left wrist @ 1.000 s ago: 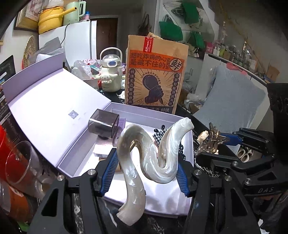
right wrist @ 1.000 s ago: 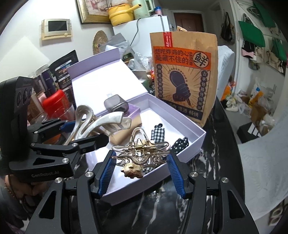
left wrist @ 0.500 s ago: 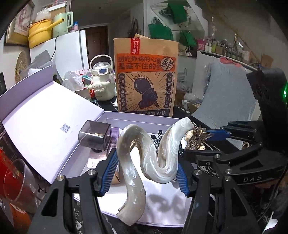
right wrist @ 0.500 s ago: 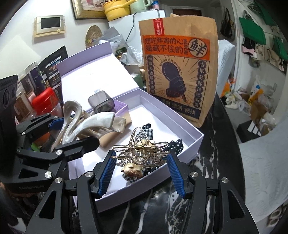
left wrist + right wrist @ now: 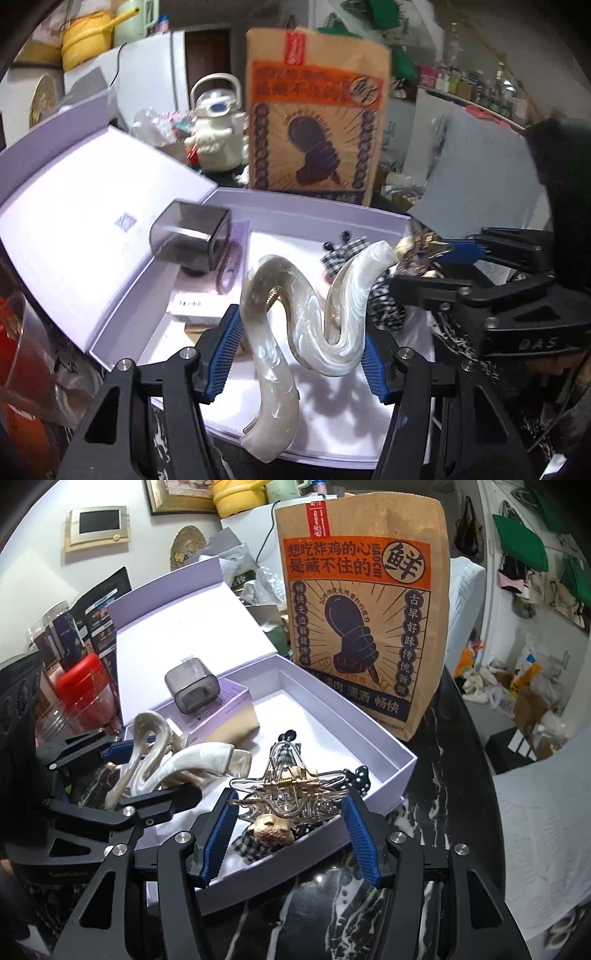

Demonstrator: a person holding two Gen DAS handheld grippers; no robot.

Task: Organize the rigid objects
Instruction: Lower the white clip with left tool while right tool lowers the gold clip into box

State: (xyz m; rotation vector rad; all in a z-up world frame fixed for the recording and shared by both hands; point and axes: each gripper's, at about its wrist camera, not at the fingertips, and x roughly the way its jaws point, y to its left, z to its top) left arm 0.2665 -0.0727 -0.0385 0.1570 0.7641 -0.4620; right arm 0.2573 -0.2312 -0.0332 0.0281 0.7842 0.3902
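A brown paper bag printed with an orange band and a dark fist stands upright on the black marbled surface. Beside the bag in the left wrist view is a white figurine kettle with a hoop handle. Behind it stands a white fridge with a yellow pot on top. Green bags hang on the far wall.

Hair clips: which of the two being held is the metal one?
The gold wire clip in the right hand-held gripper, with a small gold charm below. The left hand-held gripper holds the wavy pearly-white clip.
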